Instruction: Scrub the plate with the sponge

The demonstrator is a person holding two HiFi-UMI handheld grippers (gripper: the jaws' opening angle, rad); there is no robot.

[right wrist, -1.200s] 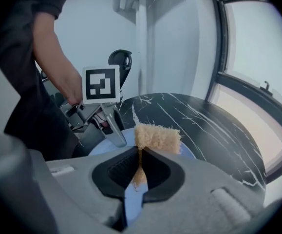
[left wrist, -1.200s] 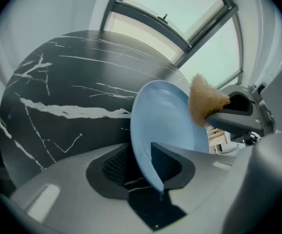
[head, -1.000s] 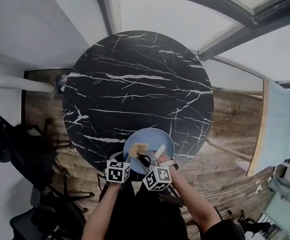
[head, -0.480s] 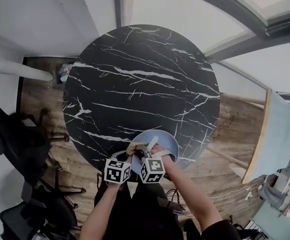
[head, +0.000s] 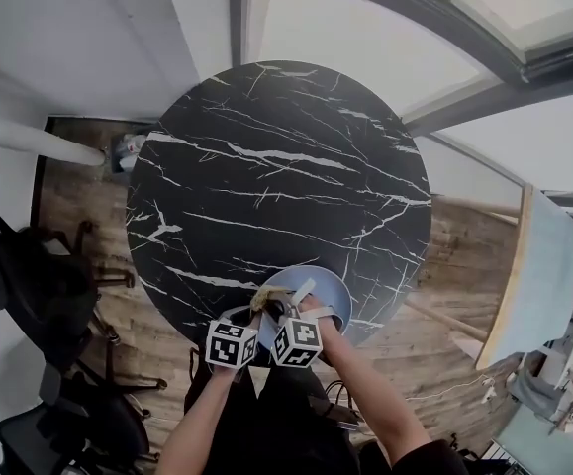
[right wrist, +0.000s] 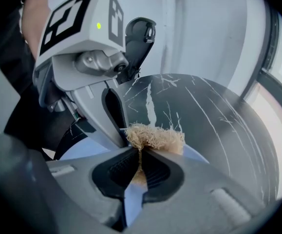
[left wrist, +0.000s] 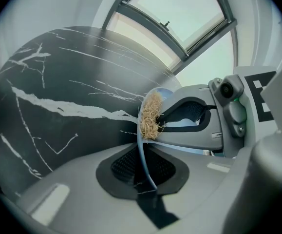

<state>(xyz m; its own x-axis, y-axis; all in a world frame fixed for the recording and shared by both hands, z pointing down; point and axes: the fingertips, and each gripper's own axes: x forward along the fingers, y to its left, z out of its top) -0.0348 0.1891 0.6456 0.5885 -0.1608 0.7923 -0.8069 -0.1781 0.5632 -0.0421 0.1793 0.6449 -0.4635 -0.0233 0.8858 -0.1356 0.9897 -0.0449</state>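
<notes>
Near edge of the round black marble counter: the pale blue plate has its rim pinched by the left hand-held gripper, whose jaws have just been closing. The right hand-held gripper clamps the tan fibrous sponge. Scrubbing probably wants flat, gentle circles so the plate doesn't slip.

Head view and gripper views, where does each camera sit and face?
Head view: on the head, facing steeply down at table, plate; left forearm, right forearm show.
Left gripper view: on left gripper, along jaws just closed on plate rim.
Right gripper view: on right gripper, along jaws gripping sponge; left forearm shows.
All share plate, sponge.
</notes>
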